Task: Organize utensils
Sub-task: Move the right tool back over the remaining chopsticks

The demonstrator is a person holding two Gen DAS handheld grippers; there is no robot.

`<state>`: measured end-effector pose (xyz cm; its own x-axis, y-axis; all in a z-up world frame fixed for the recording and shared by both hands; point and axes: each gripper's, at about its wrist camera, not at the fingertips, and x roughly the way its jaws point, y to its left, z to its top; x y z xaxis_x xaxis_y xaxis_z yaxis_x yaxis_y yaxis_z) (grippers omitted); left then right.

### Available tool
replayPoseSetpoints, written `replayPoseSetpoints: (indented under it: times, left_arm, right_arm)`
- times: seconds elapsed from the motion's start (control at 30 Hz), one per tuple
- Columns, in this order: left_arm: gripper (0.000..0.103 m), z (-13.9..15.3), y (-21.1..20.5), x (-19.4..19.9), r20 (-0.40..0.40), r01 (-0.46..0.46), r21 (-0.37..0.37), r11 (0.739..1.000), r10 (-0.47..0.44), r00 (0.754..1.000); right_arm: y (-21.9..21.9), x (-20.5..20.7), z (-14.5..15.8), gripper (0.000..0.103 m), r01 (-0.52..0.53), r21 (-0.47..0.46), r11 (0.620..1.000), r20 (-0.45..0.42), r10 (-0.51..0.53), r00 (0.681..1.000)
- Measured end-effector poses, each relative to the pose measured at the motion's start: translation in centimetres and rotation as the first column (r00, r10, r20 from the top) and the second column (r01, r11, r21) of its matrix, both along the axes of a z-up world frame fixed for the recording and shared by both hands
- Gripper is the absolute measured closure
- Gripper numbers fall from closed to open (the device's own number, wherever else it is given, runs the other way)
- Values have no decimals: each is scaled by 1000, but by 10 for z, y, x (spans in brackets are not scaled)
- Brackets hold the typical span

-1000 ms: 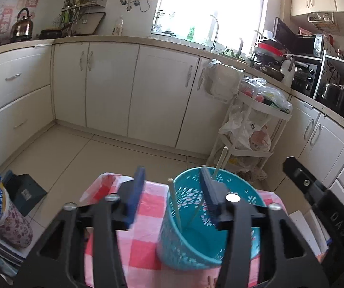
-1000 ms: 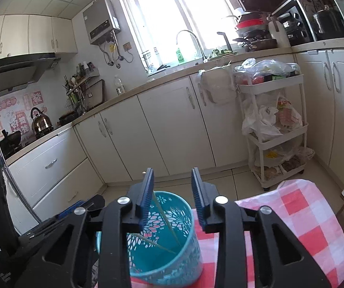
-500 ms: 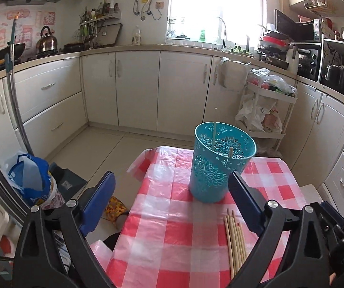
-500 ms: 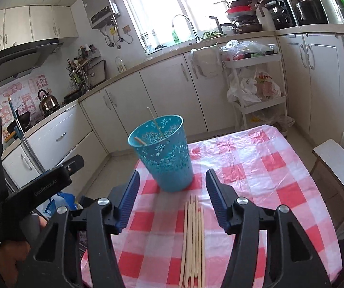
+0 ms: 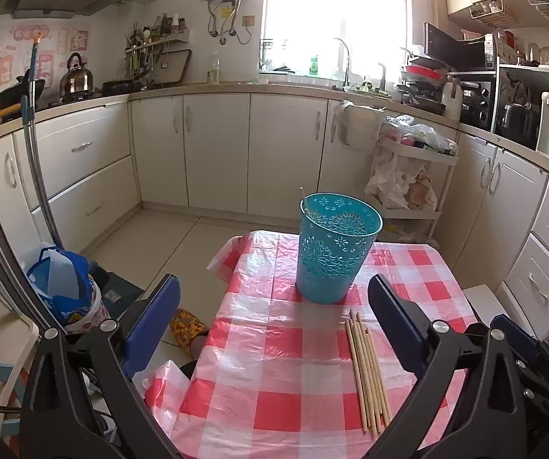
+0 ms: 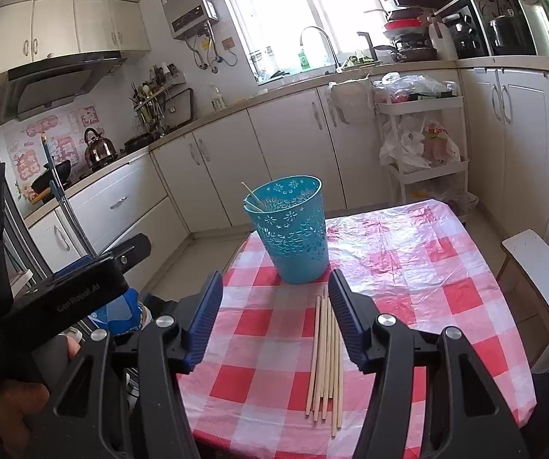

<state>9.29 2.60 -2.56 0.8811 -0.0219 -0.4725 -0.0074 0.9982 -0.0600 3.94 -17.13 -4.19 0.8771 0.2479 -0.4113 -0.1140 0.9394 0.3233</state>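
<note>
A teal perforated basket (image 5: pixel 335 252) (image 6: pixel 289 229) stands on the far part of a table with a red and white checked cloth (image 5: pixel 274 344) (image 6: pixel 408 267). Two wooden chopsticks (image 5: pixel 303 201) (image 6: pixel 251 195) lean inside it. A bundle of several loose chopsticks (image 5: pixel 368 371) (image 6: pixel 326 352) lies on the cloth in front of the basket. My left gripper (image 5: pixel 272 283) hovers near the table's front left, its jaws opening wide with nothing between them. My right gripper (image 6: pixel 274 277) is open and empty, above the near ends of the loose chopsticks.
A white stool (image 6: pixel 538 267) stands right of the table. On the floor to the left are a blue bag (image 5: pixel 64 290) and a patterned slipper (image 5: pixel 188 329). A white trolley (image 5: pixel 412 176) with plastic bags stands against the cabinets behind.
Both grippers have pulled back from over the basket toward the table's near edge, and both jaws have spread wider. The chopsticks they hovered by now rest in the basket.
</note>
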Motion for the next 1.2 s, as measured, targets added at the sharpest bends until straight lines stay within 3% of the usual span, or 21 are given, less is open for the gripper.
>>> replayPoseSetpoints:
  times: [0.37, 0.67, 0.77, 0.83, 0.97, 1.2]
  left_arm:
    - [8, 7, -7, -26, 7, 25, 8, 1000, -25, 1000]
    - [8, -4, -6, -24, -28, 25, 13, 1000, -24, 999]
    - [8, -17, -3, -15, -66, 16, 16, 1000, -15, 998]
    - [8, -28, 0, -7, -100, 7, 14, 1000, -5, 995]
    - [8, -53, 6, 7, -168, -10, 10, 1000, 12, 986]
    - [8, -89, 2, 33, -251, -2, 31, 1000, 10, 968]
  right_arm:
    - [-6, -27, 5, 47, 4, 1, 1000, 7, -4, 1000]
    - [-11, -24, -11, 47, 20, -20, 1000, -39, -20, 999]
    - [-13, -7, -33, 50, 31, -57, 998, -94, -36, 995]
    - [-18, 8, -55, 65, 32, -76, 997, -155, -44, 987]
    - [-25, 45, -106, 78, 19, -93, 996, -296, -46, 954]
    - [-18, 94, -144, 78, -8, -134, 991, -353, -40, 935]
